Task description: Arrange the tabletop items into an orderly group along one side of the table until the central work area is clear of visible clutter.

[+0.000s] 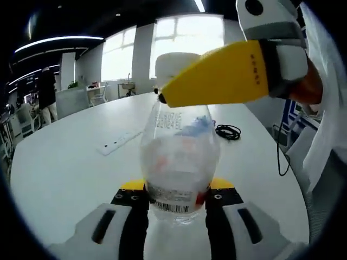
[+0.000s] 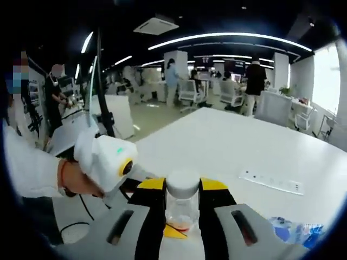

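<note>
Bottle point(image 1: 179, 162) is sitting right at my lens, upright — I'm clenching the left gripper point(image 1: 176, 197) round its lower body, just above the table point(image 1: 65, 162). I'm pinching the white cap point(image 2: 182, 184) w/ the right gripper point(image 2: 182, 201), jaws closed on it. Power strip point(image 1: 117, 142) and cable point(image 1: 227, 131) are lying beyond. Risk — thin plastic's buckling or slipping if I'm twisting too hard, contents spilling.

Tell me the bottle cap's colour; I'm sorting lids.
White. The cap shows best in the right gripper view.
</note>
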The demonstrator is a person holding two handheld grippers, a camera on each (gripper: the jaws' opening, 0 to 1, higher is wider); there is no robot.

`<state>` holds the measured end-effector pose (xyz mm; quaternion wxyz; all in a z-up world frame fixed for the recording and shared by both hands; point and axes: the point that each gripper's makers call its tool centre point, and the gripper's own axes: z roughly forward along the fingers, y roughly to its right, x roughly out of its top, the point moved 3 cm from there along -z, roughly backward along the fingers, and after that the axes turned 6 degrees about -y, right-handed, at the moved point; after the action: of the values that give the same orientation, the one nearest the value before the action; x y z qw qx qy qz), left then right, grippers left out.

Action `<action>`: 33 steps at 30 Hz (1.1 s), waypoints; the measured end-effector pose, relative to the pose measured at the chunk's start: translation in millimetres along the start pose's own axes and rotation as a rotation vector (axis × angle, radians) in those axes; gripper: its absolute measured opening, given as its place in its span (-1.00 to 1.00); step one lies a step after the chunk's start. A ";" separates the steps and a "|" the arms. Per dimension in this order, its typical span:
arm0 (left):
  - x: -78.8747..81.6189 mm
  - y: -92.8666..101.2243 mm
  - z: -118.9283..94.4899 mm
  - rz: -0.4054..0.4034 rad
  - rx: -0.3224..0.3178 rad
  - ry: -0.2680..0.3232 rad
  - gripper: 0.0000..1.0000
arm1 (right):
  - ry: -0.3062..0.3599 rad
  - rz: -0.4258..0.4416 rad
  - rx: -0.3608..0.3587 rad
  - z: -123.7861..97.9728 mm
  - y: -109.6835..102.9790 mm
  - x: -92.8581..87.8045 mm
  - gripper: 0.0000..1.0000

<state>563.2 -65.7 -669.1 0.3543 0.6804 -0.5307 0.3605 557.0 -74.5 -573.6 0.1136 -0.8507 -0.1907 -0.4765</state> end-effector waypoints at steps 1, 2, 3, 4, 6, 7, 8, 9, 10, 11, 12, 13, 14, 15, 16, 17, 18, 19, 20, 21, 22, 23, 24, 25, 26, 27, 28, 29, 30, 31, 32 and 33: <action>-0.6 -1.2 0.4 -0.001 -0.001 0.002 -0.21 | 0.006 -0.008 -0.004 2.2 0.3 -0.3 -0.61; -1.0 -2.3 0.8 -0.003 -0.002 0.005 -0.21 | 0.009 -0.012 -0.006 3.3 0.5 -0.4 -0.61; -1.4 -3.4 1.1 -0.002 -0.002 0.006 -0.21 | 0.014 -0.016 -0.009 5.1 0.6 -1.0 -0.61; -2.7 -5.2 1.9 0.001 -0.002 0.005 -0.21 | 0.017 -0.019 -0.011 6.4 0.7 -1.6 -0.61; -4.6 -8.1 3.3 0.003 -0.004 0.001 -0.21 | 0.023 -0.030 -0.019 9.1 1.3 -2.9 -0.61; -5.9 -9.3 4.0 0.009 -0.004 -0.003 -0.21 | 0.023 -0.030 -0.020 10.8 1.2 -3.7 -0.61; -6.5 -10.2 4.4 0.012 -0.004 -0.004 -0.21 | 0.024 -0.031 -0.022 11.8 1.2 -4.0 -0.61; -6.3 -10.8 4.5 0.008 -0.008 0.001 -0.21 | 0.029 -0.041 -0.028 12.7 1.1 -3.6 -0.61; -6.1 -11.0 4.6 0.007 -0.011 0.004 -0.21 | 0.032 -0.047 -0.031 13.2 1.0 -3.3 -0.61; -5.9 -11.2 5.0 0.008 -0.013 0.007 -0.21 | 0.034 -0.057 -0.036 13.9 0.4 -2.7 -0.61; -5.7 -11.8 5.5 0.009 -0.015 0.012 -0.21 | 0.035 -0.070 -0.041 14.4 0.2 -2.5 -0.61; -5.7 -12.1 5.8 0.008 -0.016 0.013 -0.21 | 0.037 -0.083 -0.046 15.8 -0.5 -2.8 -0.61; -6.9 -13.6 7.4 0.007 -0.021 0.013 -0.21 | 0.035 -0.089 -0.049 16.8 -0.5 -3.3 -0.61; -7.7 -14.2 8.3 0.007 -0.022 0.012 -0.21 | 0.033 -0.097 -0.053 17.9 -0.7 -4.0 -0.61; -8.6 -14.2 8.7 0.007 -0.024 0.012 -0.21 | 0.035 -0.107 -0.057 19.1 -1.0 -4.7 -0.61; -9.1 -14.4 9.0 0.005 -0.026 0.013 -0.20 | 0.036 -0.112 -0.061 19.6 -1.0 -5.3 -0.61; -9.5 -14.1 9.3 0.008 -0.026 0.012 -0.20 | 0.036 -0.116 -0.065 20.1 -0.9 -6.0 -0.61; -9.6 -14.1 9.5 0.009 -0.028 0.012 -0.20 | 0.038 -0.117 -0.068 19.9 -1.0 -6.2 -0.61; -9.6 -14.0 9.7 0.007 -0.031 0.013 -0.20 | 0.043 -0.120 -0.074 19.8 -0.3 -6.4 -0.60; -9.8 -13.7 10.3 0.008 -0.036 0.013 -0.20 | 0.045 -0.118 -0.075 19.7 -0.1 -6.7 -0.60; -10.1 -13.6 10.5 0.011 -0.037 0.011 -0.20 | 0.046 -0.113 -0.078 19.7 0.6 -7.1 -0.60; -10.6 -13.9 11.1 0.015 -0.038 0.008 -0.20 | 0.045 -0.109 -0.081 19.8 1.5 -7.7 -0.60; -10.9 -13.8 11.3 0.016 -0.040 0.006 -0.20 | 0.042 -0.104 -0.081 20.0 2.0 -8.4 -0.60; -11.6 -14.1 11.9 0.018 -0.042 0.004 -0.20 | 0.041 -0.101 -0.081 20.4 2.7 -9.1 -0.60; -12.0 -14.7 12.6 0.019 -0.043 0.003 -0.20 | 0.040 -0.098 -0.083 20.8 3.7 -9.8 -0.60; -12.7 -15.7 13.7 0.020 -0.045 0.000 -0.20 | 0.038 -0.091 -0.087 21.2 5.8 -10.7 -0.60; -13.0 -15.9 14.0 0.020 -0.046 -0.001 -0.20 | 0.036 -0.085 -0.086 21.5 6.6 -11.0 -0.60; -13.1 -16.2 14.2 0.021 -0.046 -0.001 -0.20 | 0.037 -0.083 -0.088 21.5 7.3 -11.2 -0.60; -13.0 -16.3 14.4 0.020 -0.047 0.001 -0.20 | 0.036 -0.083 -0.090 21.6 7.8 -11.3 -0.60; -13.3 -16.3 14.8 0.019 -0.048 0.000 -0.20 | 0.034 -0.084 -0.090 21.6 7.7 -11.7 -0.60; -13.5 -16.3 15.3 0.018 -0.051 0.001 -0.20 | 0.032 -0.087 -0.092 21.6 7.9 -11.9 -0.60; -14.0 -16.7 16.0 0.017 -0.052 0.002 -0.20 | 0.031 -0.090 -0.093 22.1 7.8 -12.3 -0.60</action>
<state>578.9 -69.9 -690.7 0.3695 0.6660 -0.5453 0.3501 571.6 -75.9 -595.7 0.0554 -0.8381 -0.2047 -0.5027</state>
